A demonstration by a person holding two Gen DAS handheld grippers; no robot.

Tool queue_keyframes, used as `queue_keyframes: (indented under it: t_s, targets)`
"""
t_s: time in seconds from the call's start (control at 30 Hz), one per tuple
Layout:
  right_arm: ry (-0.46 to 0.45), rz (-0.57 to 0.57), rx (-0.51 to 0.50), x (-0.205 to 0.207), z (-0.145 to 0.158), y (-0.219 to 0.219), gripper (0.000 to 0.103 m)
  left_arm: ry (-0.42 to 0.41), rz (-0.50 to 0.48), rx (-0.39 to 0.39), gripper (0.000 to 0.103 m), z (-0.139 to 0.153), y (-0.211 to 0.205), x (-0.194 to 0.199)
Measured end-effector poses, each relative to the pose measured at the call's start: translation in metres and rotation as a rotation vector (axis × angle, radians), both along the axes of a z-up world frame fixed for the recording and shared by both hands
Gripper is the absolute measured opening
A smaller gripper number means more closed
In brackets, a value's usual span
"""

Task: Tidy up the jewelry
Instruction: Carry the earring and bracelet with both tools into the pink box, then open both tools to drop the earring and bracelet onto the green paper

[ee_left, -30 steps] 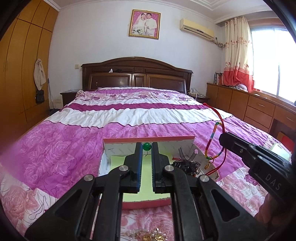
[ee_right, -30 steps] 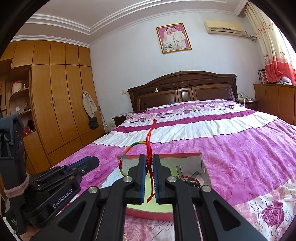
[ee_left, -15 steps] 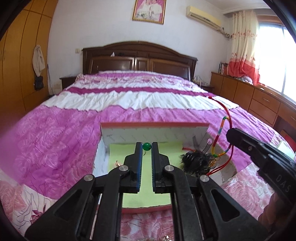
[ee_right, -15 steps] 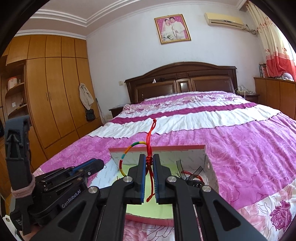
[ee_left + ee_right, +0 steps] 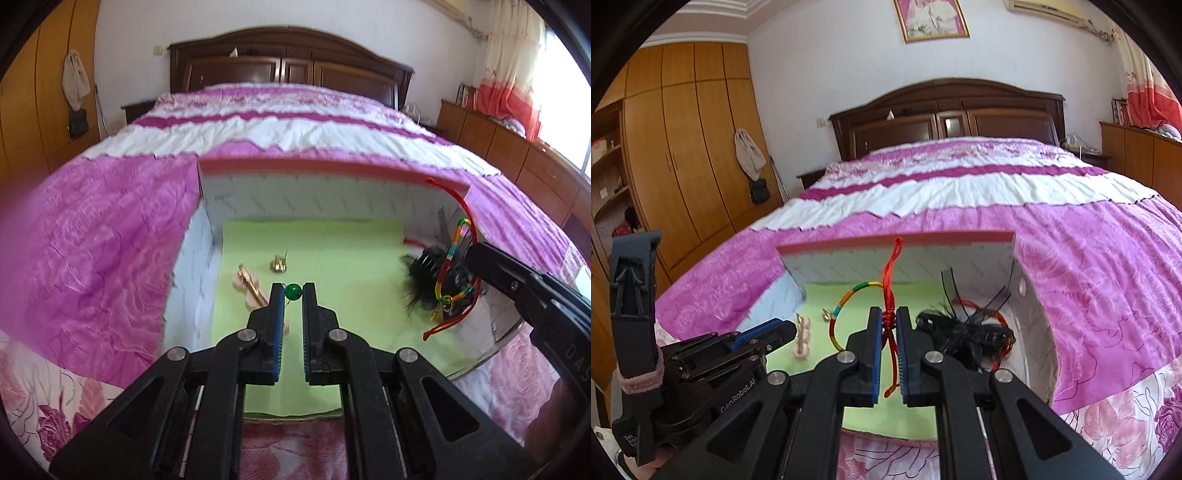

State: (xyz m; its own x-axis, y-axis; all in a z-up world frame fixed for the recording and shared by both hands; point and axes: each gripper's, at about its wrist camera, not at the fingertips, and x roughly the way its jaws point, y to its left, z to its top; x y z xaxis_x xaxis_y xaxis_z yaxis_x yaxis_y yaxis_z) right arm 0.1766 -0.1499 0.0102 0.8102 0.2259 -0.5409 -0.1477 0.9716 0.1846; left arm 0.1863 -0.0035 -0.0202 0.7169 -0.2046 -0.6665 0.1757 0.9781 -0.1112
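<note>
Over the green-lined box (image 5: 207, 236), the left gripper (image 5: 293, 293) pinches a green bead (image 5: 293, 292) between its tips, the right gripper (image 5: 887, 321) clamps a red cord bracelet (image 5: 888, 291), and a black hairpiece (image 5: 964, 332) lies inside just right of those jaws.

**Legible markings on the two hand-held devices**

Left wrist view: raised letters "DAS" on the black body of the right tongs (image 5: 476, 254), near the right edge; any further letters are cut off. Right wrist view: white lettering "GenRobot.AI" on the black body of the left tongs (image 5: 790, 330). No other text is readable.
</note>
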Motion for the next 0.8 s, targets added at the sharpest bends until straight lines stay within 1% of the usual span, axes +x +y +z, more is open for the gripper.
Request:
queue_keyframes:
  t_s: [0.13,0.2,0.3,0.4,0.53,0.63,0.67,0.7,0.73,0.8]
  targets:
    - [0.056,0.000,-0.003,0.009,-0.010,-0.001,0.009,0.065,0.007,0.004,0.001,-0.010,0.000,0.008]
    - [0.084,-0.003,-0.008,0.012,-0.016,-0.002,0.009,0.084,0.016,0.006,0.001,-0.012,0.001,0.009]
    - [0.128,-0.004,-0.015,0.018,-0.024,-0.002,0.009,0.093,0.017,0.013,0.001,-0.014,0.000,0.009]
    - [0.195,-0.009,-0.006,0.024,-0.035,-0.004,0.009,0.099,0.014,0.016,0.001,-0.015,-0.001,0.010]
    - [0.201,-0.008,-0.005,0.024,-0.037,-0.005,0.009,0.103,0.015,0.014,0.002,-0.015,-0.001,0.012]
    - [0.206,-0.009,0.010,0.024,-0.037,-0.006,0.010,0.106,0.007,0.010,0.007,-0.015,-0.001,0.013]
    - [0.209,-0.010,0.012,0.024,-0.037,-0.007,0.011,0.106,0.004,0.010,0.013,-0.014,-0.002,0.013]
    - [0.209,-0.010,0.015,0.024,-0.036,-0.007,0.015,0.107,0.005,0.015,0.021,-0.014,-0.002,0.012]
    - [0.207,-0.004,0.022,0.023,-0.035,-0.007,0.017,0.109,0.005,0.018,0.023,-0.014,-0.002,0.013]
    - [0.199,0.004,0.033,0.020,-0.033,-0.008,0.030,0.112,-0.003,0.019,0.026,-0.014,-0.004,0.012]
